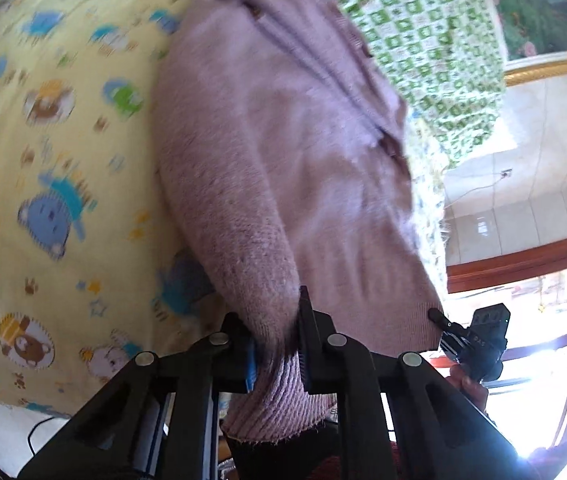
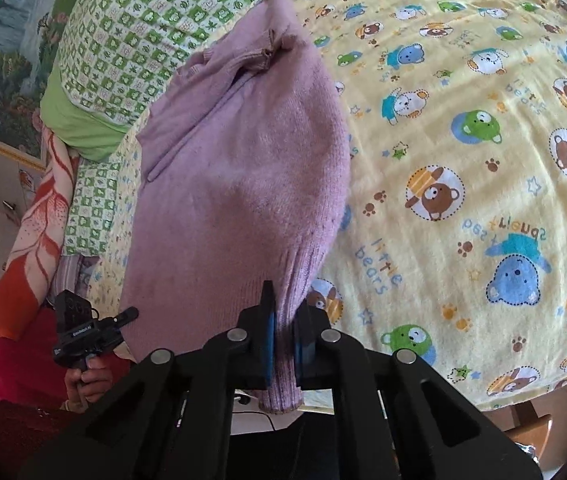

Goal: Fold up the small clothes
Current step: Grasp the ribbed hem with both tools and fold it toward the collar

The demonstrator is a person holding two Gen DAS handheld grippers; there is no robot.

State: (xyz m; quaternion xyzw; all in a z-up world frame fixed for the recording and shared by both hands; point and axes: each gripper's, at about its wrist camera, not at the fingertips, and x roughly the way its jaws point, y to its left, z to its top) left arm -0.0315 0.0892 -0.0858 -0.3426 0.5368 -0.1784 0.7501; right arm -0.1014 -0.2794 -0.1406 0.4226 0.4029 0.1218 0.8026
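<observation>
Left tool point(image 1: 277, 344) — clamped on sweater point(image 1: 283, 160) cuff | right tool point(image 2: 283, 330) — clamped on other cuff | bedsheet point(image 1: 63, 160) blurred

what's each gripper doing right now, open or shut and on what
Left gripper: shut on the ribbed hem of the lilac knitted sweater.
Right gripper: shut on the sweater's other hem corner.

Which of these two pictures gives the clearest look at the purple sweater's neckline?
The right wrist view: the purple sweater lies sharp there, its neckline fully visible against the yellow bear sheet. The left wrist view shows the sweater blurred, its neckline end near the picture's top.
</observation>
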